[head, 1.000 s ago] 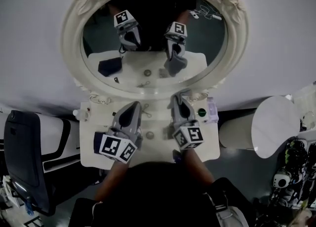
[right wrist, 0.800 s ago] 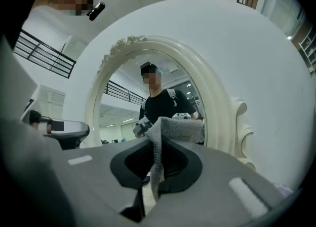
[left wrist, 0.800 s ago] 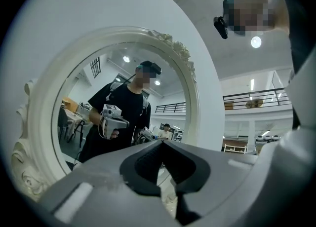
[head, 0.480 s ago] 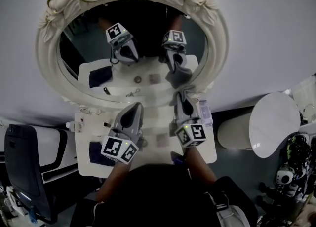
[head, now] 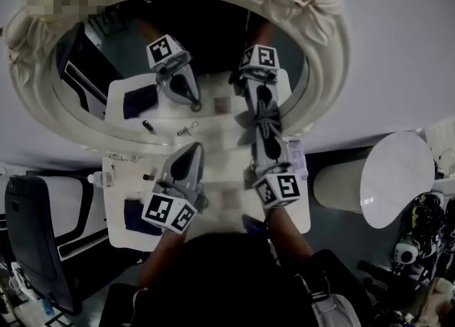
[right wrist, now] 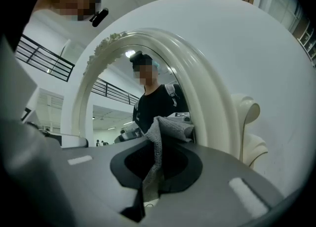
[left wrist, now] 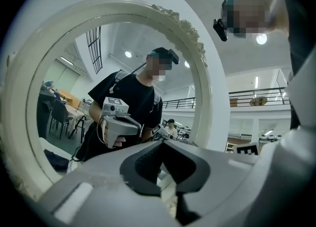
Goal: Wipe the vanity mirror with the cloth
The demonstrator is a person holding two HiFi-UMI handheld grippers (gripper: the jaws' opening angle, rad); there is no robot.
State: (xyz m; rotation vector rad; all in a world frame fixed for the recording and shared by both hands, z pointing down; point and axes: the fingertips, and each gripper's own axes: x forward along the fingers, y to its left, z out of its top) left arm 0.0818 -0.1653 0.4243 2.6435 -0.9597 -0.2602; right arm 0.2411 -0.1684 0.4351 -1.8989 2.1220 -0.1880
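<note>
Right tongs point(head: 263, 132) are clamped on a grey knitted cloth point(right wrist: 159, 144). The cloth bunches out past the tips and meets its own reflection at the lower right of the glass of the oval vanity mirror with a cream carved frame point(head: 325, 41). Left tongs point(head: 193, 149) are closed with nothing between them, held over the white bench point(head: 297, 213) just below the mirror's lower rim, apart from the glass.

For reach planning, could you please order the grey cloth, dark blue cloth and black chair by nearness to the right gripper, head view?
1. Grey cloth: held in the right gripper.
2. Dark blue cloth: leftward, on the white vanity top.
3. Black chair: far left.
</note>
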